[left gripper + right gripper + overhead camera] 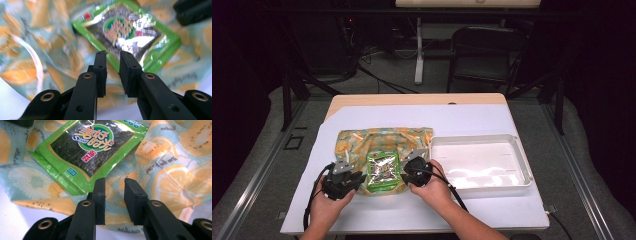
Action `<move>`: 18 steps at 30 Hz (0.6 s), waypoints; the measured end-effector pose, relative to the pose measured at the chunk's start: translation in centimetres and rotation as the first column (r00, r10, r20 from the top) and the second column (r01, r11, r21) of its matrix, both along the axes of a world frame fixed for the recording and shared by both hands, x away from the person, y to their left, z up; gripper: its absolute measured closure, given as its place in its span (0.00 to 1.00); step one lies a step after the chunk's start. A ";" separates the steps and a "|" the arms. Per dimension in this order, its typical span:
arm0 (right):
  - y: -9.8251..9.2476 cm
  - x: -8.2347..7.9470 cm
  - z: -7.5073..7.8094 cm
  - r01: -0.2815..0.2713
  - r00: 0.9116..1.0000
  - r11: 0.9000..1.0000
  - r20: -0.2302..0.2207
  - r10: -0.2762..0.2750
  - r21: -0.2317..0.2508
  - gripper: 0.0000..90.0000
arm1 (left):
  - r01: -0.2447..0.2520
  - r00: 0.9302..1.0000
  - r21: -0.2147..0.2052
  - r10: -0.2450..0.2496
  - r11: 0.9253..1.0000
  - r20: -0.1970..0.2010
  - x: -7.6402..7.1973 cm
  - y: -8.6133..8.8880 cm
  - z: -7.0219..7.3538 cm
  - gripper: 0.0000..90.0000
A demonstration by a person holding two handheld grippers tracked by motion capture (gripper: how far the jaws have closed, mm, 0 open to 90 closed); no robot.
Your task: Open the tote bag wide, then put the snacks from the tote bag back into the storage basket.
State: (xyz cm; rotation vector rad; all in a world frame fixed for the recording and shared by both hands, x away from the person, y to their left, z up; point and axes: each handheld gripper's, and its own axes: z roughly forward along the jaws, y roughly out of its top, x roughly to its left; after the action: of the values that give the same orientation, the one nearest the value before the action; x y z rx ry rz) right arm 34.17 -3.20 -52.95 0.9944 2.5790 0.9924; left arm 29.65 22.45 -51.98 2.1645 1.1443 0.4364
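From the high view, the green seaweed packet lies flat on a fruit-printed plastic bag, between the left gripper and the right gripper, each at one of its near corners; a white tray sits beyond the right gripper, well apart from the packet. In the left gripper view, the left gripper has its jaws drawn in to a narrow gap, with the packet's green edge just ahead of the tips and the bag's film beneath; nothing is pinched between the pads. In the right gripper view, the right gripper likewise stands slightly apart, unclenched, its tips over the bag just beside the packet's lower corner. The packet looks light, thin and crinkly, with slick foil that could slide on the equally slippery bag. The flat sealed border at a corner seems the best place to take hold, since the middle likely holds brittle sheets.
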 end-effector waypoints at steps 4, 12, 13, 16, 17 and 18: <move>-0.2 0.0 -0.2 0.003 1.000 1.000 0.001 -0.003 0.004 0.79 | -0.011 1.000 0.007 0.011 1.000 -0.009 -0.3 0.2 -0.4 0.83; -0.3 -0.3 -0.2 0.007 1.000 1.000 0.013 -0.007 -0.002 0.79 | -0.010 1.000 0.004 0.010 1.000 -0.016 -1.0 0.7 -0.8 0.82; -0.4 -0.4 -0.2 0.006 1.000 1.000 0.013 -0.006 -0.008 0.78 | -0.008 1.000 0.002 0.008 1.000 -0.024 -1.1 0.7 -0.8 0.81; -0.4 -0.6 -0.4 0.009 1.000 1.000 0.020 -0.009 -0.003 0.78 | -0.007 1.000 0.003 0.007 1.000 -0.015 -1.5 0.7 -1.1 0.81; -0.5 -0.6 -0.5 0.007 1.000 1.000 0.022 -0.007 -0.005 0.78 | -0.002 1.000 0.005 0.002 1.000 -0.022 -1.5 0.7 -1.1 0.81; -0.5 -0.7 -0.6 0.010 1.000 1.000 0.025 -0.010 -0.005 0.78 | -0.001 1.000 -0.002 0.001 1.000 -0.028 -1.4 0.7 -1.2 0.81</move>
State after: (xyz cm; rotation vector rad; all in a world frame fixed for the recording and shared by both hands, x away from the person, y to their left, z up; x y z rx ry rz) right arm 33.51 -3.67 -53.53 0.9862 2.5523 0.9895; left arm 28.21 23.18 -53.22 2.1742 1.1609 0.4063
